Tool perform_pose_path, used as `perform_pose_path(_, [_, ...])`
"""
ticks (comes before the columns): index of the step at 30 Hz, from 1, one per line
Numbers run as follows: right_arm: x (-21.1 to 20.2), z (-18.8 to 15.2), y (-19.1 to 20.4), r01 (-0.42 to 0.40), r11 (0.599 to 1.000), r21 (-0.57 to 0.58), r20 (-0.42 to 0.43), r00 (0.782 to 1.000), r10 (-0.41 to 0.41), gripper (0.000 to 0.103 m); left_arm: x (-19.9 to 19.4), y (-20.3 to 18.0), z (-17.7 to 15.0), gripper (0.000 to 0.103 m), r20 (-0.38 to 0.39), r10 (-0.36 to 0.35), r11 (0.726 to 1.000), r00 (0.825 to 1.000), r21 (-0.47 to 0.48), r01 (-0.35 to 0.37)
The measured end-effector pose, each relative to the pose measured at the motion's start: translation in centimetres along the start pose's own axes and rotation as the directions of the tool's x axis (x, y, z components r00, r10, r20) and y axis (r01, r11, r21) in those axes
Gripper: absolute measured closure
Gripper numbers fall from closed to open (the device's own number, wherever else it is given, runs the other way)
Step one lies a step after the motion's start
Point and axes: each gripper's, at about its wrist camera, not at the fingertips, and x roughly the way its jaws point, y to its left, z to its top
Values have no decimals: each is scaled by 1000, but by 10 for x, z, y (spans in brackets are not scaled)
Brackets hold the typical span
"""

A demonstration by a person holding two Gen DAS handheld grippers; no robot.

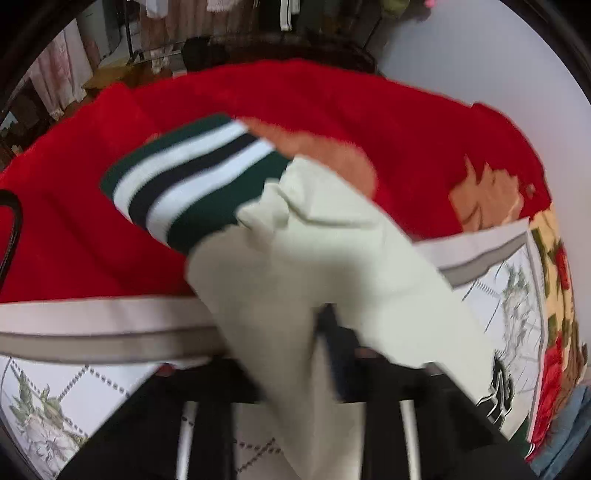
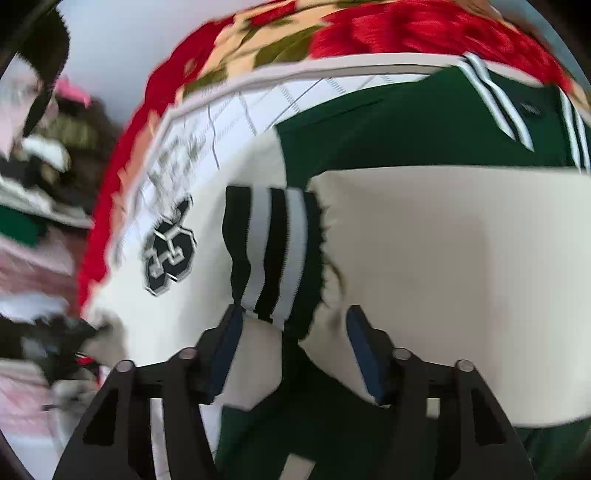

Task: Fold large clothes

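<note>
A varsity jacket with a dark green body, cream sleeves and green, white and black striped cuffs lies on a white patterned sheet. My left gripper is shut on a cream sleeve, held up over the bed, its striped cuff pointing away. My right gripper is open, its blue pads either side of the other sleeve's striped cuff, which lies over the jacket beside a black and white chest patch. The patch also shows in the left wrist view.
A red blanket with a floral border covers the bed beyond the sheet. Hanging clothes and a rack stand at the far side. A white wall is at the right. Piled clothes lie left of the bed.
</note>
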Motion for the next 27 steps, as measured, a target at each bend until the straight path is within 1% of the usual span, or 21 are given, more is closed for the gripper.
perform_pose_path(1, [-8, -3, -8, -18, 999, 34, 7, 1000, 18, 41, -4, -1, 2, 99, 13, -17, 1000, 1000, -2, 17])
perform_pose_path(3, [-18, -7, -21, -24, 997, 77, 18, 1000, 23, 41, -17, -8, 6, 100, 44, -31, 999, 999, 12, 30])
perform_pose_path(4, [-21, -9, -24, -21, 995, 95, 27, 999, 18, 40, -29, -16, 8, 101, 70, -37, 998, 997, 44, 34])
perform_pose_path(7, [-33, -17, -42, 12, 986, 165, 58, 998, -22, 28, -64, -43, 12, 101, 152, -59, 989, 987, 145, 37])
perform_pose_path(8, [-33, -16, -44, 12, 983, 184, 62, 998, -24, 27, -80, -57, 13, 101, 191, -68, 981, 979, 190, 32])
perform_pose_path(10, [-40, -16, -54, -18, 973, 231, 74, 997, 1, 27, -114, -85, 13, 101, 259, -108, 959, 960, 280, 32])
perform_pose_path(11, [-42, -16, -57, -24, 968, 249, 80, 997, 4, 27, -134, -103, 10, 101, 292, -132, 943, 947, 332, 29])
perform_pose_path(12, [-46, -16, -62, -35, 963, 265, 90, 996, 11, 27, -149, -115, 7, 101, 311, -157, 928, 937, 371, 33])
perform_pose_path(13, [-49, -17, -65, -44, 960, 278, 98, 995, 17, 27, -167, -131, 1, 101, 325, -193, 908, 926, 417, 43])
perform_pose_path(15, [-62, -21, -79, -61, 949, 310, 122, 992, 24, 27, -196, -171, -18, 102, 342, -255, 861, 904, 506, 52])
perform_pose_path(16, [-69, -24, -85, -65, 944, 325, 133, 991, 22, 27, -213, -195, -34, 102, 338, -299, 826, 892, 561, 64])
perform_pose_path(17, [-76, -27, -92, -64, 938, 341, 142, 990, 16, 27, -225, -213, -51, 102, 335, -327, 794, 884, 604, 65])
perform_pose_path(18, [-85, -30, -102, -65, 930, 361, 152, 988, 10, 27, -233, -226, -62, 102, 326, -348, 772, 879, 632, 71])
perform_pose_path(19, [-94, -34, -115, -64, 921, 384, 161, 987, 2, 27, -242, -243, -80, 102, 305, -379, 738, 874, 669, 86])
perform_pose_path(20, [-102, -38, -126, -57, 915, 399, 166, 986, -11, 27, -253, -265, -110, 102, 273, -410, 691, 870, 715, 101])
perform_pose_path(21, [-114, -44, -143, -30, 905, 424, 170, 984, -47, 27, -258, -276, -127, 102, 253, -425, 665, 869, 738, 110])
perform_pose_path(23, [-131, -52, -171, 22, 885, 464, 171, 979, -114, 27, -267, -305, -185, 102, 168, -464, 581, 870, 799, 155])
perform_pose_path(24, [-138, -58, -184, 41, 873, 486, 169, 976, -139, 27, -268, -320, -220, 102, 111, -476, 529, 872, 829, 183])
perform_pose_path(25, [-145, -64, -200, 56, 856, 514, 167, 972, -164, 27, -269, -330, -241, 102, 72, -480, 494, 874, 846, 202])
perform_pose_path(26, [-156, -75, -223, 64, 831, 552, 167, 968, -185, 27, -268, -341, -277, 102, 11, -483, 446, 875, 864, 235])
perform_pose_path(27, [-162, -82, -238, 66, 815, 576, 168, 966, -197, 27, -267, -348, -308, 102, -43, -478, 401, 877, 878, 261])
